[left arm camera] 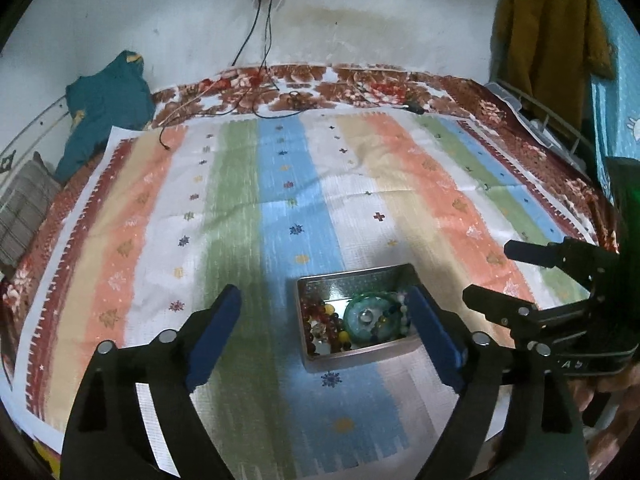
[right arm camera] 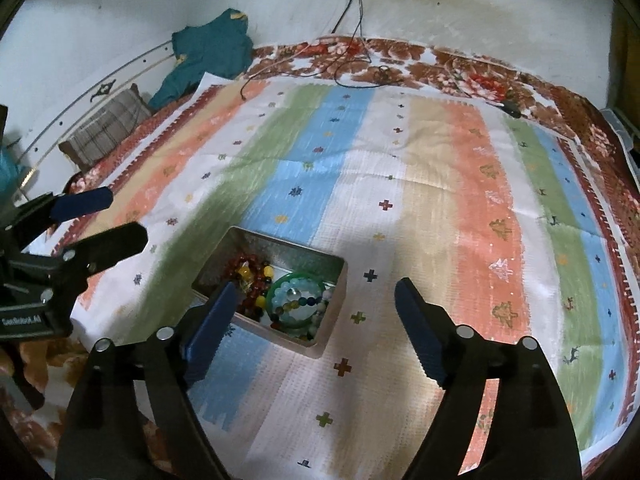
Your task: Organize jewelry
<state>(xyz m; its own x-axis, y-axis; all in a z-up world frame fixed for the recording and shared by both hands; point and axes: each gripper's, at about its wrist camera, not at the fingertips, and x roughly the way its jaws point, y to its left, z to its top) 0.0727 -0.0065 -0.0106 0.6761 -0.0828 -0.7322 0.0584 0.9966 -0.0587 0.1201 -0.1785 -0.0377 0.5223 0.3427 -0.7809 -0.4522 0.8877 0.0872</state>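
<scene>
A shiny rectangular metal tin (left arm camera: 394, 350) sits on the woven, pastel-striped cloth (left arm camera: 280, 208) covering the bed, near its front edge. It holds red and yellow round beads (left arm camera: 320, 320) on the left and a glassy green bangle (left arm camera: 370, 317) ringed by a beaded bracelet on the right. Both the left tongs (left arm camera: 326, 332) and the right tongs (right arm camera: 316, 326) stand wide apart gripping nothing, their blue pads partly hiding the tin's corners.

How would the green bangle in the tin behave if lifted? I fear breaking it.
The green bangle looks like a rigid glassy ring, so probably stiff, slippery and chip-prone. A beaded strand lies across it and may snag or drag along. Being round, it could roll if dropped outside the tin.
</scene>
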